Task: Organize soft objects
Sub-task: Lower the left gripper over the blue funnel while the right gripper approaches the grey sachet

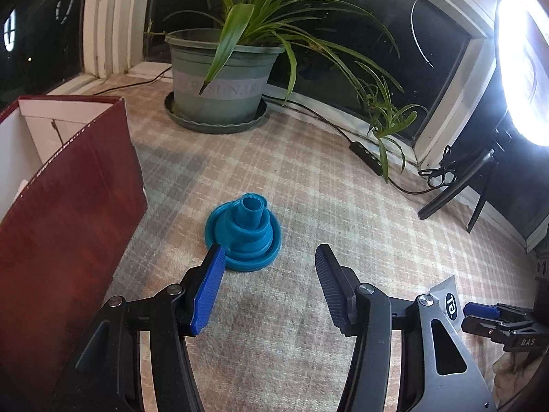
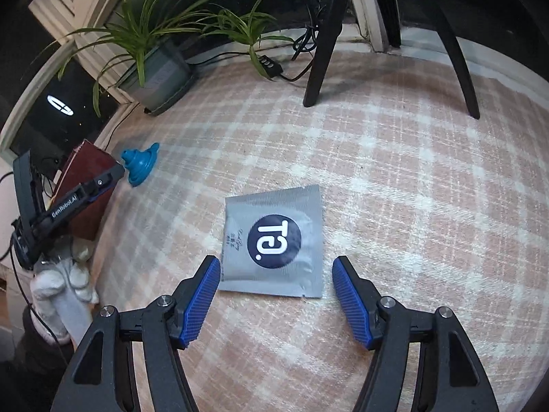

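Note:
A blue collapsible silicone funnel sits spout-up on the plaid cloth, just beyond my left gripper, which is open and empty, its left fingertip near the funnel's rim. The funnel also shows in the right wrist view. A grey foil sachet with a dark round logo lies flat on the cloth, just ahead of my right gripper, which is open and empty. The sachet's corner also shows in the left wrist view.
A dark red open box stands at the left, also in the right wrist view. A potted plant stands at the back by the window. A cable with inline switch and a ring light's stand legs are at the right.

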{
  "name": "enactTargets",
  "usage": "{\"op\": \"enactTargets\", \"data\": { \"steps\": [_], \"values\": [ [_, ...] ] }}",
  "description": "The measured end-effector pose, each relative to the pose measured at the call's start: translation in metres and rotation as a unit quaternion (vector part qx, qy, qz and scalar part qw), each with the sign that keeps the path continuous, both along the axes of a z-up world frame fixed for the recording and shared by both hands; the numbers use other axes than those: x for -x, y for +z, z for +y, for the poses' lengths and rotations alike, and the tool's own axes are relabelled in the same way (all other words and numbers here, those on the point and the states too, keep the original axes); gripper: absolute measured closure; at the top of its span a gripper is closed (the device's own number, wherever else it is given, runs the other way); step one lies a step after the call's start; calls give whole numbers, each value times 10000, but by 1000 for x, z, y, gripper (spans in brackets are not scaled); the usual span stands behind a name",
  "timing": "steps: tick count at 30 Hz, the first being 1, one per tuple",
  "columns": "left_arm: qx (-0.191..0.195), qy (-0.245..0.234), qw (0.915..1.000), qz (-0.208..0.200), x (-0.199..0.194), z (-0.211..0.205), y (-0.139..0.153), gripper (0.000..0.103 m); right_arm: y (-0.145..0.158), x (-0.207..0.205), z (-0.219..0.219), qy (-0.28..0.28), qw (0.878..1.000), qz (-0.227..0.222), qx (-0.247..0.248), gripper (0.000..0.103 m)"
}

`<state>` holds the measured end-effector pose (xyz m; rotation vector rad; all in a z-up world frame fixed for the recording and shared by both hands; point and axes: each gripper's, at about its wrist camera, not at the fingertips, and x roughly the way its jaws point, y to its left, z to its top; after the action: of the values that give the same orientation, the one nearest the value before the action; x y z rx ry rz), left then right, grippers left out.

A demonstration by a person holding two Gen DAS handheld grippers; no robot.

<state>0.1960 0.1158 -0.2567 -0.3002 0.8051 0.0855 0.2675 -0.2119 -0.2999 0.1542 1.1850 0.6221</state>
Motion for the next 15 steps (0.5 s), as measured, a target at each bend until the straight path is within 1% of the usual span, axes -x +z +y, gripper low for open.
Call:
{"op": "enactTargets", "data": {
  "steps": [5,7,10,12,15],
  "values": [
    [78,-3,10000,25,0,2,-3,49,1,3,1,-22,9997,173,-148,38],
    [84,0,10000,53,0,4,-6,49,0,7,4,17,9997,237,-60,38],
    [127,60,9999,61,-1,8,-9,49,1,8,9,7,9998,166,77,38],
    [176,81,9998,62,-2,10,-10,49,1,6,15,16,9999,88,96,32],
    [173,53,9998,95,-4,9,-12,49,2,2,28,92,9996,-112,233,28]
  ]
}}
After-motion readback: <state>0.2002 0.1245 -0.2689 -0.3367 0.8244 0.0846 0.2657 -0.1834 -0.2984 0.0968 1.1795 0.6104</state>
